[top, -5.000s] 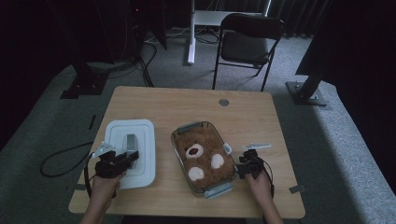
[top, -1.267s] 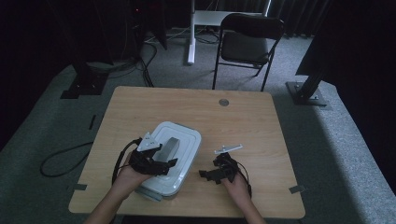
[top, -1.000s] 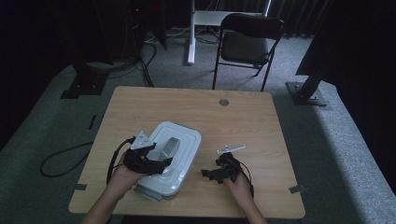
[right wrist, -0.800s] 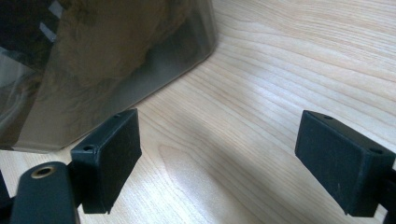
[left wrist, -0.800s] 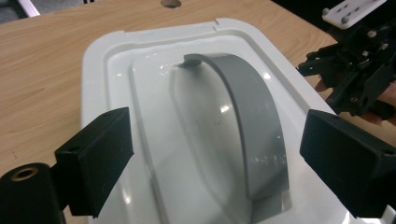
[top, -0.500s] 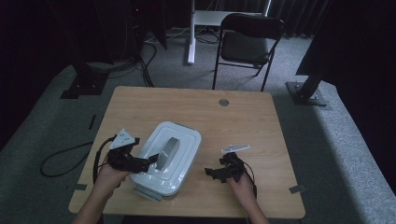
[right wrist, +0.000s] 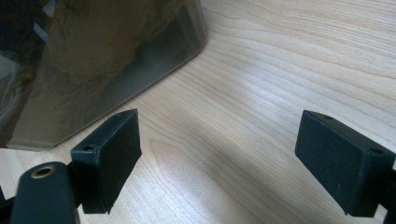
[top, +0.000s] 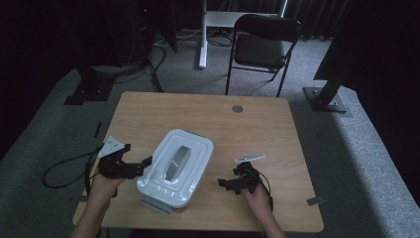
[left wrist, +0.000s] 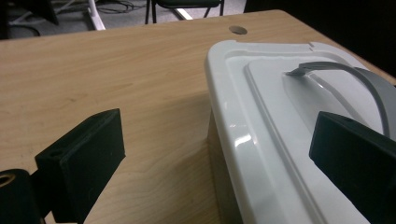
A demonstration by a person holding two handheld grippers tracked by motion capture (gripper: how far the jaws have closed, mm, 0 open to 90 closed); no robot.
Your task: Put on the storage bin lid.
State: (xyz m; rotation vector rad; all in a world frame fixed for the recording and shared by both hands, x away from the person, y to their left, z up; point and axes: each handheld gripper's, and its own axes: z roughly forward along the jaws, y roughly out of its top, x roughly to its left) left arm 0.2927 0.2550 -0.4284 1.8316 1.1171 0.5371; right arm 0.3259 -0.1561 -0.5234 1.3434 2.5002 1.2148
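Lid (top: 176,163) now seated on box (top: 157,202), near front-left of surface (top: 257,129); 5 s back lay flat beside open box w/ food showing. Grey handle (left wrist: 345,74) up top. L gripper (top: 141,166) backed off leftward vs 1 s ago, when over lid; fingers (left wrist: 84,163) just opened wide, nothing between, one pad hanging over lid edge, not pressing. R gripper (top: 225,183) parked on surface just right of box, fingers (right wrist: 107,154) released, empty, box wall (right wrist: 93,60) close ahead. Box shifted left of earlier spot. Reads as closing step done, release complete. Front clip (top: 153,206) sticking out at near end – latched or not, can't tell. Likely next: check clips.
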